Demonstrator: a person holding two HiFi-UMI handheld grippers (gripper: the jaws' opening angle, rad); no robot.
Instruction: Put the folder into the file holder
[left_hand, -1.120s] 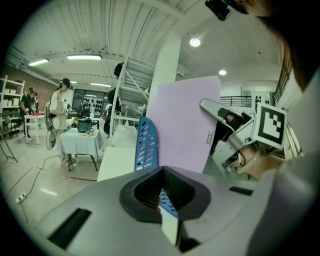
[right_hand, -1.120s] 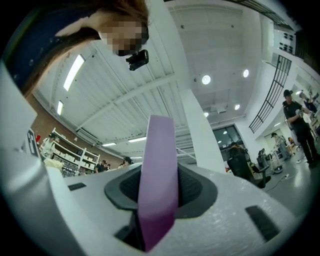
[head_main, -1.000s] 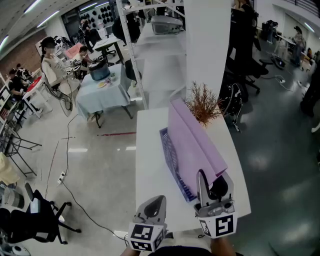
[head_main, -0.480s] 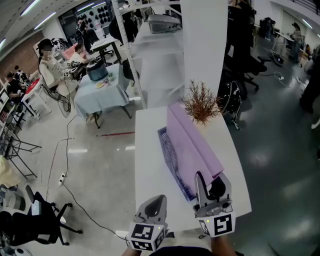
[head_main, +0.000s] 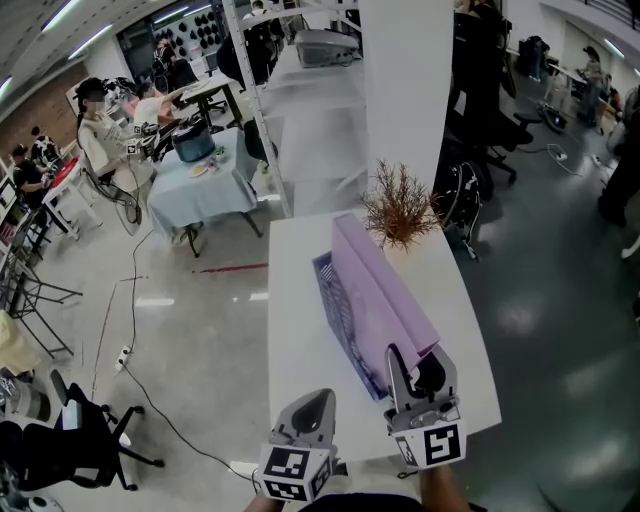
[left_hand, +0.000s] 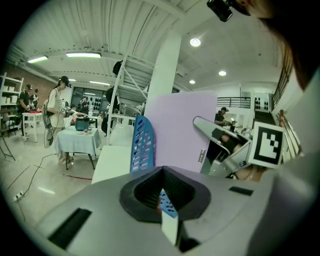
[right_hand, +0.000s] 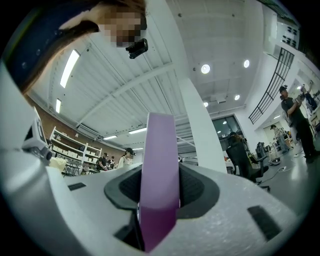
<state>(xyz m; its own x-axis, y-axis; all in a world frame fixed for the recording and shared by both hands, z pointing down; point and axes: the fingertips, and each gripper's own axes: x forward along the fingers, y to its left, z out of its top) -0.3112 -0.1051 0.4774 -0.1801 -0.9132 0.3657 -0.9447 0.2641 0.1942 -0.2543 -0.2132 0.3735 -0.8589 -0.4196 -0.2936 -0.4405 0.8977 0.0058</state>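
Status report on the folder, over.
Right gripper shut on purple folder, tilted over blue file holder. Left gripper shut, empty. Dried plant behind holder, clear.

The scene is taken from above by the head view, aimed steeply down at the white rectangular table, with the left gripper and right gripper at its lower edge. The left gripper view is set low behind its jaws and faces along the tabletop toward the nearby blue perforated plastic file holder. The right gripper view is tilted up at the ceiling, with the flat lilac card folder almost against the lens. The folder is shared by all three views, the file holder by the first two.
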